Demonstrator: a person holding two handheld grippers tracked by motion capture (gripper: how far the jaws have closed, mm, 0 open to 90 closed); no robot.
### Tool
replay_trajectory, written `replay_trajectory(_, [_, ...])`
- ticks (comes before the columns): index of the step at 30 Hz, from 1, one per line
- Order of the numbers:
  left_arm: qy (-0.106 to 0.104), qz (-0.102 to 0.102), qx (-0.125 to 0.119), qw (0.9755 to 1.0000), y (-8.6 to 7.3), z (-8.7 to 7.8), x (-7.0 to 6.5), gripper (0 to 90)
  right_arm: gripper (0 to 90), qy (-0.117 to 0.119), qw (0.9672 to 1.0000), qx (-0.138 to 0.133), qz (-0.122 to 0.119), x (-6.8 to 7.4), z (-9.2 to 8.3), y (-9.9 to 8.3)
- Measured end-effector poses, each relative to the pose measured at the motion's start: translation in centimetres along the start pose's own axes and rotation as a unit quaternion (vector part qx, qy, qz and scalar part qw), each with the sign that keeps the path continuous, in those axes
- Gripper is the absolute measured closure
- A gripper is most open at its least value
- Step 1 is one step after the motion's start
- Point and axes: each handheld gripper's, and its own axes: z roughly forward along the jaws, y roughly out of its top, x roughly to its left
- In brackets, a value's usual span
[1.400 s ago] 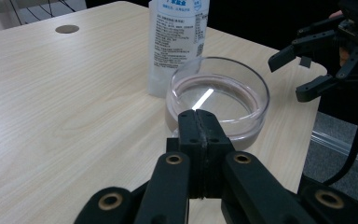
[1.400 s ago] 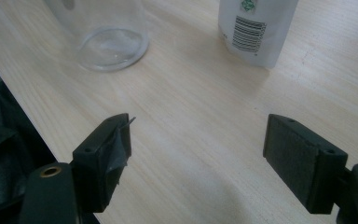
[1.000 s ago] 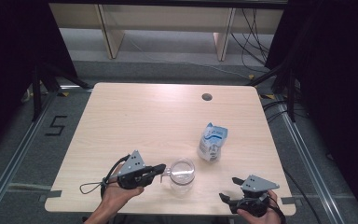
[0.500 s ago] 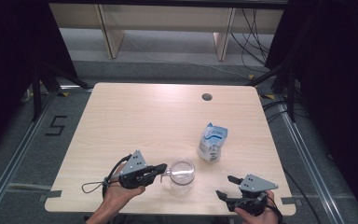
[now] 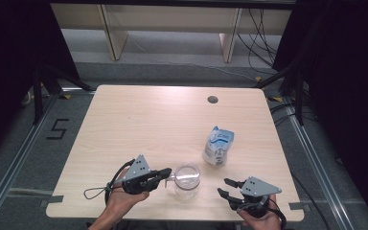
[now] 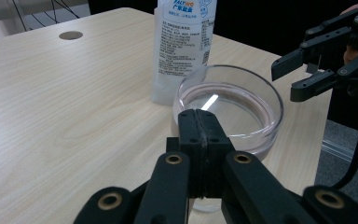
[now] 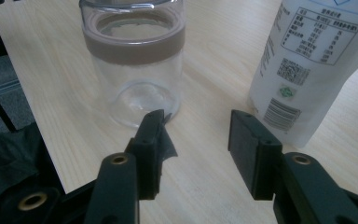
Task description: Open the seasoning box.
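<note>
Standing just beyond left tool [image 5: 168, 173]: jar [image 5: 187, 180]

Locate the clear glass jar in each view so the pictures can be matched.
High view: glass jar near the table's front edge, between the two claws.
Left gripper view: right of centre, just beyond the shut jaws.
Right gripper view: upper left, above the left jaw.
Shared landmark: the white pouch beside it.

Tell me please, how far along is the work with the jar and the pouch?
Done: the jar stands upright with its top open. In hand: the left tongs, shut, sit at its rim; the right tongs have just been closing, empty. Left: the pouch stands untouched and the jar is empty.
</note>
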Motion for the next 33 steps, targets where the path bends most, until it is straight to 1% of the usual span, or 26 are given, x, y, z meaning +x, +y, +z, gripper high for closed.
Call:
replay_trajectory(2, [-0.001,0.001,0.000,1.0000,0.0,0.0,0.0,89.2,61.3,0.009,1.0000,0.002,-0.001,0.0,0.3,0.1])
replay_trajectory(3, [-0.001,0.001,-0.002,1.0000,0.0,0.0,0.0,89.2,62.1,0.007,0.9999,-0.001,-0.009,-0.1,0.4,0.2])
replay_trajectory(4, [0.000,0.001,-0.003,1.0000,-0.1,0.0,0.0,89.2,63.3,0.006,0.9999,-0.002,-0.010,0.0,0.4,0.2])
replay_trajectory(5, [0.000,0.000,-0.004,1.0000,-0.1,0.0,0.0,89.2,63.9,0.005,1.0000,-0.002,-0.004,0.1,0.5,0.3])
replay_trajectory(8, [0.000,0.004,-0.003,1.0000,-0.2,0.0,0.0,89.2,65.2,0.007,0.9999,-0.006,-0.012,0.2,0.7,0.6])
replay_trajectory(9, [0.001,0.003,-0.001,1.0000,-0.2,0.0,0.0,89.2,65.7,0.004,1.0000,-0.004,-0.002,0.4,0.7,0.6])
replay_trajectory(10, [0.002,0.004,0.000,1.0000,-0.2,0.0,0.0,89.2,66.2,0.004,0.9999,-0.008,-0.014,0.2,0.8,0.7])
replay_trajectory(11, [0.003,0.002,0.001,1.0000,-0.3,0.0,0.0,89.2,66.8,0.005,0.9998,-0.011,-0.015,0.2,0.9,0.8])
replay_trajectory(12, [0.002,0.003,0.001,1.0000,-0.3,0.0,0.0,89.2,67.0,0.005,0.9999,-0.007,-0.005,0.4,0.9,0.9])
replay_trajectory(13, [0.002,0.003,0.003,1.0000,-0.3,-0.1,0.0,89.2,68.0,0.013,0.9998,-0.009,-0.009,0.3,1.1,1.0])
replay_trajectory(14, [0.001,0.001,0.002,1.0000,-0.3,0.0,0.0,89.2,68.7,0.008,0.9997,-0.015,-0.019,0.3,1.1,1.1])
replay_trajectory(15, [0.001,0.000,0.001,1.0000,-0.3,0.0,0.0,89.2,69.6,0.007,0.9996,-0.020,-0.017,0.4,1.3,1.2])
replay_trajectory(16, [0.002,0.000,0.000,1.0000,-0.3,-0.1,0.0,89.2,71.2,0.011,0.9996,-0.018,-0.019,0.4,1.3,1.3])
replay_trajectory(17, [0.002,0.001,0.001,1.0000,-0.3,-0.1,0.0,89.2,73.1,0.015,0.9994,-0.025,-0.020,0.5,1.5,1.4])
replay_trajectory(19, [0.001,0.001,0.000,1.0000,-0.3,0.0,0.0,89.2,77.1,0.020,0.9989,-0.030,-0.030,0.7,1.7,1.7])
replay_trajectory(20, [0.001,0.000,0.000,1.0000,-0.4,0.0,0.0,89.2,78.2,0.021,0.9989,-0.029,-0.029,0.8,1.7,1.9])
replay_trajectory(21, [0.002,0.000,0.000,1.0000,-0.4,-0.1,0.0,89.2,79.3,0.022,0.9986,-0.040,-0.027,1.0,2.0,2.0])
replay_trajectory(22, [0.002,0.001,0.000,1.0000,-0.4,-0.1,0.0,89.2,80.4,0.028,0.9984,-0.038,-0.031,1.0,2.0,2.1])
replay_trajectory(23, [0.001,0.001,0.000,1.0000,-0.4,-0.1,0.0,89.2,81.3,0.029,0.9988,-0.036,-0.019,1.2,2.1,2.2])
replay_trajectory(25, [-0.001,-0.001,-0.003,1.0000,-0.4,0.0,0.1,89.2,82.3,0.033,0.9984,-0.039,-0.023,1.1,2.4,2.4])
replay_trajectory(27, [0.000,-0.001,-0.003,1.0000,-0.4,-0.1,0.0,89.2,82.9,0.039,0.9977,-0.049,-0.025,1.2,2.8,2.7])
replay_trajectory(28, [0.000,-0.001,-0.003,1.0000,-0.4,0.0,0.0,89.2,83.2,0.043,0.9979,-0.044,-0.021,1.3,2.8,2.9])
replay_trajectory(29, [-0.001,0.000,-0.003,1.0000,-0.4,0.0,0.1,89.2,83.4,0.048,0.9974,-0.048,-0.026,1.3,3.0,3.0])
replay_trajectory(31, [-0.001,-0.001,-0.005,1.0000,-0.4,0.0,0.1,89.1,83.6,0.048,0.9973,-0.046,-0.031,1.4,3.1,3.3])
replay_trajectory(33, [0.000,0.000,-0.003,1.0000,-0.4,-0.1,0.0,89.2,84.0,0.048,0.9973,-0.045,-0.030,1.5,3.3,3.6])
